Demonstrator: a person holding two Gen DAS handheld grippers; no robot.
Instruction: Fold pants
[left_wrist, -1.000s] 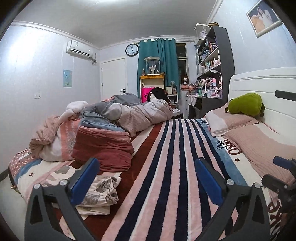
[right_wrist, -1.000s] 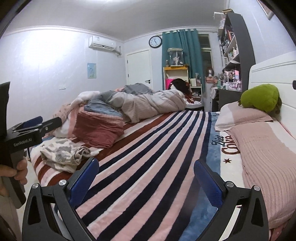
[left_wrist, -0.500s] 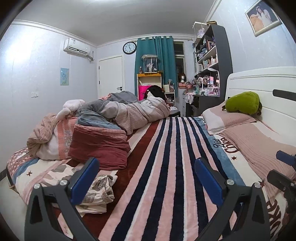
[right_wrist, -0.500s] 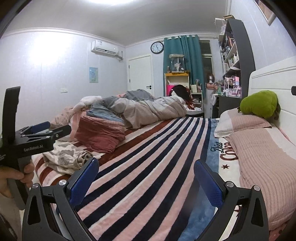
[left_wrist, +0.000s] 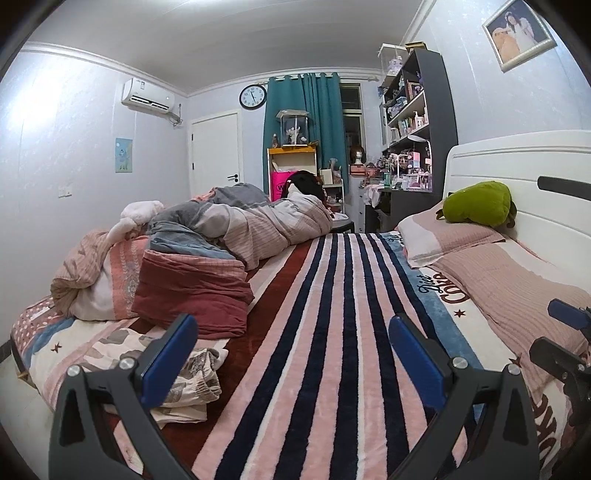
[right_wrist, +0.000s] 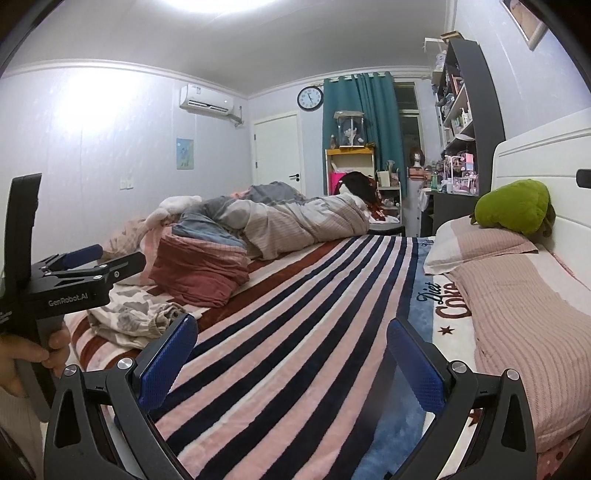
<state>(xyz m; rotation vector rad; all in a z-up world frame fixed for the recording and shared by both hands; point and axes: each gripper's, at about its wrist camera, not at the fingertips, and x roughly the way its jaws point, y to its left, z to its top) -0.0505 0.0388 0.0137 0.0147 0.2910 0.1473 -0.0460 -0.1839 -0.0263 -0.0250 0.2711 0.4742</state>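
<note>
Patterned cloth: the pants (left_wrist: 184, 373) lie crumpled, grey blotches on cream, at the near left edge of the bed (left_wrist: 332, 332), just in front of a red folded blanket (left_wrist: 192, 291).
Left gripper (left_wrist: 291, 354): I hold it spread and empty, above the striped cover, pants just beside its left finger.
Right gripper (right_wrist: 291, 354): also spread, nothing between its pads, further right.
Why: I judge both hang wide so I can drag the pants onto the bare stripes, where there is room to flatten them.
Fold: 0 made yet.
</note>
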